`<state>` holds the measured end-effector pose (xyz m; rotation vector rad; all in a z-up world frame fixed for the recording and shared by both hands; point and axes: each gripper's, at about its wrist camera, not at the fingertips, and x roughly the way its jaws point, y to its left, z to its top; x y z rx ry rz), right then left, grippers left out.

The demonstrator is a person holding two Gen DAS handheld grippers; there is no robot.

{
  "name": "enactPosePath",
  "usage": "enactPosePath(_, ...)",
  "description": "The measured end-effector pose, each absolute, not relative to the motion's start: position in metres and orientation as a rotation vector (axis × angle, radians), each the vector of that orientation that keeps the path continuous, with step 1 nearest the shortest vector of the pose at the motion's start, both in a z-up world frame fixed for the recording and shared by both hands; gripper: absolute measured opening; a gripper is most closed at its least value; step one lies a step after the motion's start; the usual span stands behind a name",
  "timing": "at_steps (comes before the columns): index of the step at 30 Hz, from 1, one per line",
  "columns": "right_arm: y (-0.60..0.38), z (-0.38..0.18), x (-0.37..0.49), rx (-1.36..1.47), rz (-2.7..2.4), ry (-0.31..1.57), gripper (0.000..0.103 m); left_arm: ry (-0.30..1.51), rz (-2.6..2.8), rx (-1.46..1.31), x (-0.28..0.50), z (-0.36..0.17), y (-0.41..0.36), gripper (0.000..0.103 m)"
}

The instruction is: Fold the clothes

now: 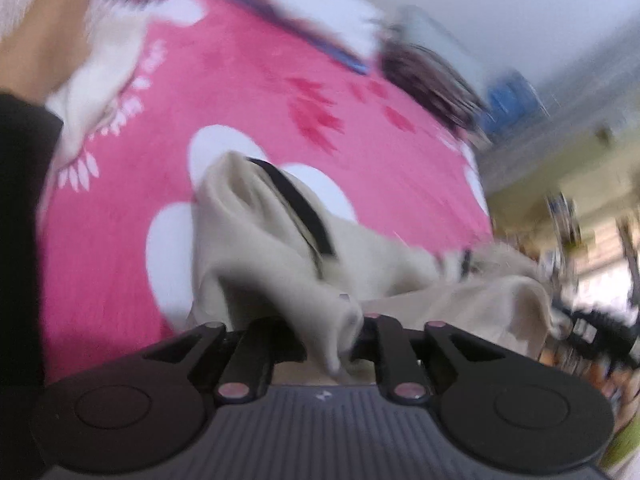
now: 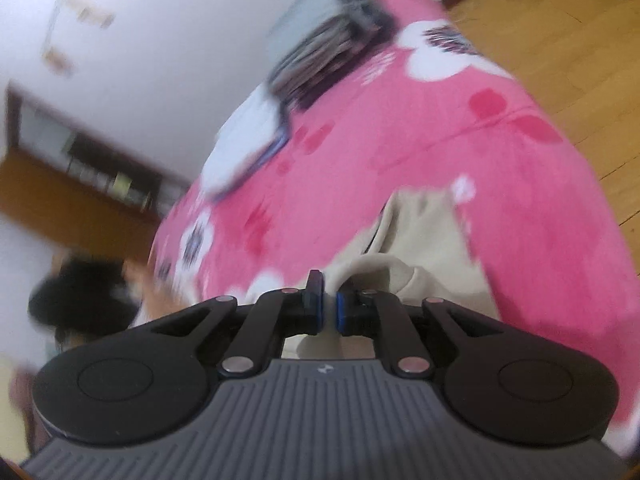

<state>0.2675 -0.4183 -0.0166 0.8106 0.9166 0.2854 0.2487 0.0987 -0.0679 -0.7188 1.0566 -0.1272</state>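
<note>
Garment hangs pinched in both the left gripper and right gripper; next, probably lay it flat beyond the fingers.

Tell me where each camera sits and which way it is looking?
Left wrist: sits on the left gripper, looking forward and down over the beige garment pinched in its fingers and across the pink blanket; a dark sleeve shows at the left edge.
Right wrist: sits on the right gripper, looking down across the same bed towards the wall; its fingers hold beige cloth.
Both share the garment, the blanket and a dark striped pile.
</note>
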Motion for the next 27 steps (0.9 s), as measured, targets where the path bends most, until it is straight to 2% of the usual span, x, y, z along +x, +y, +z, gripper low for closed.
enactPosePath(1, -0.426, -0.035, 0.280, 0.885, 0.249, 0.924, 0.021, 1.041, -0.101, -0.774, 0.256, -0.080, 0.107, 0.018)
enactPosePath(2, -0.436, -0.056, 0.287, 0.983, 0.202, 0.919, 0.038, 1.030, -0.076, -0.813, 0.259, -0.090, 0.113, 0.025)
enactPosePath(3, -0.444, -0.074, 0.288, 1.071, 0.169, 0.902, 0.045, 1.013, -0.071, -0.849, 0.258, -0.095, 0.119, 0.029)
enactPosePath(4, -0.452, -0.091, 0.288, 1.153, 0.142, 0.881, 0.047, 0.994, -0.070, -0.885, 0.257, -0.101, 0.124, 0.030)
enactPosePath(6, -0.462, -0.118, 0.276, 1.271, 0.121, 0.820, 0.046, 0.946, -0.088, -0.941, 0.252, -0.105, 0.131, 0.041)
enactPosePath(8, -0.468, -0.127, 0.260, 1.294, 0.119, 0.766, 0.047, 0.878, -0.075, -0.967, 0.247, -0.100, 0.138, 0.045)
enactPosePath(14, -0.480, -0.115, 0.198, 1.276, 0.124, 0.676, 0.047, 0.629, -0.061, -1.060, 0.224, -0.064, 0.156, 0.050)
enactPosePath(18, -0.480, -0.105, 0.152, 1.256, 0.141, 0.667, 0.047, 0.672, -0.100, -0.965, 0.199, -0.040, 0.141, 0.054)
enactPosePath(21, -0.473, -0.106, 0.118, 1.266, 0.150, 0.680, 0.049, 0.769, -0.176, -0.888, 0.167, -0.035, 0.115, 0.058)
enactPosePath(23, -0.463, -0.111, 0.099, 1.273, 0.148, 0.704, 0.053, 0.871, -0.217, -0.856, 0.145, -0.044, 0.091, 0.059)
enactPosePath(27, -0.435, -0.133, 0.082, 1.277, 0.152, 0.797, 0.055, 1.021, -0.180, -0.870, 0.111, -0.085, 0.050, 0.059)
